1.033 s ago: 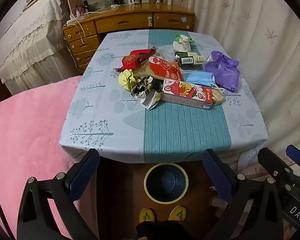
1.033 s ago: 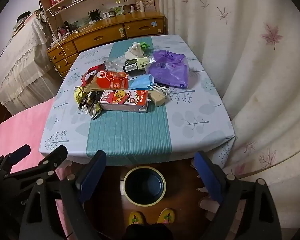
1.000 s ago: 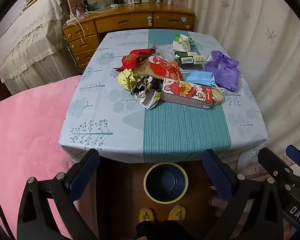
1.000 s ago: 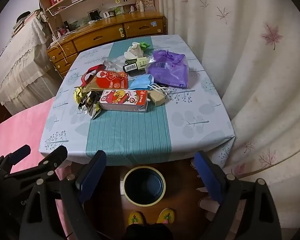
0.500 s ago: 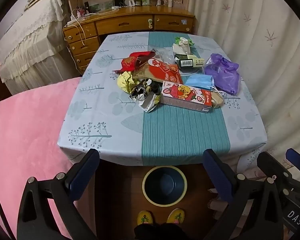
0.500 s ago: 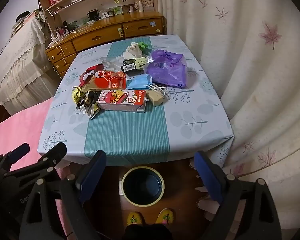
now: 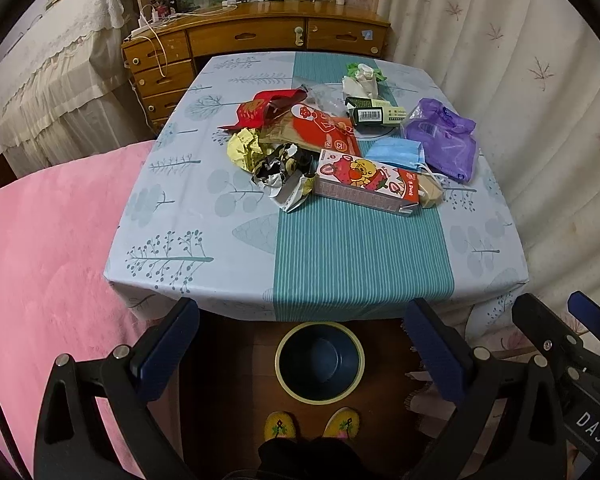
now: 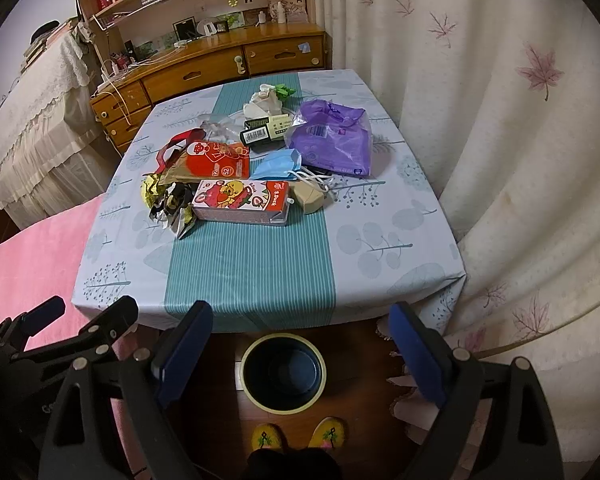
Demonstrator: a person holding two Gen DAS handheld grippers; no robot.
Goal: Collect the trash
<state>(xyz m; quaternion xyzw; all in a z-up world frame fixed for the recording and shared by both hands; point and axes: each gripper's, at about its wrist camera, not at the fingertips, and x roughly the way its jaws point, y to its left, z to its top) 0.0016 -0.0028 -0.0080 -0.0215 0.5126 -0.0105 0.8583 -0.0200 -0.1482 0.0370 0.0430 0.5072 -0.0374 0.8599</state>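
A pile of trash lies mid-table: a red cartoon carton (image 7: pixel 366 187) (image 8: pixel 242 201), crumpled foil wrappers (image 7: pixel 278 170) (image 8: pixel 168 200), a red snack packet (image 7: pixel 324 130), a blue face mask (image 7: pixel 396 152) (image 8: pixel 278 164), a purple plastic bag (image 7: pixel 442 142) (image 8: pixel 330 144) and a dark small box (image 7: pixel 374 114). A dark blue bin (image 7: pixel 320 362) (image 8: pixel 284 372) stands on the floor in front of the table. My left gripper (image 7: pixel 300 352) and right gripper (image 8: pixel 300 344) are both open and empty, held above the bin, short of the table edge.
The table (image 7: pixel 360 264) has a blue-and-teal cloth. A pink bed (image 7: pixel 40 260) is on the left, a curtain (image 7: pixel 540 120) on the right, a wooden desk (image 7: pixel 260 36) behind. Yellow slippers (image 7: pixel 312 426) are at the bottom.
Both cameras have tilted up and drawn back slightly, so the table and bin sit a little lower in view. The trash has not moved.
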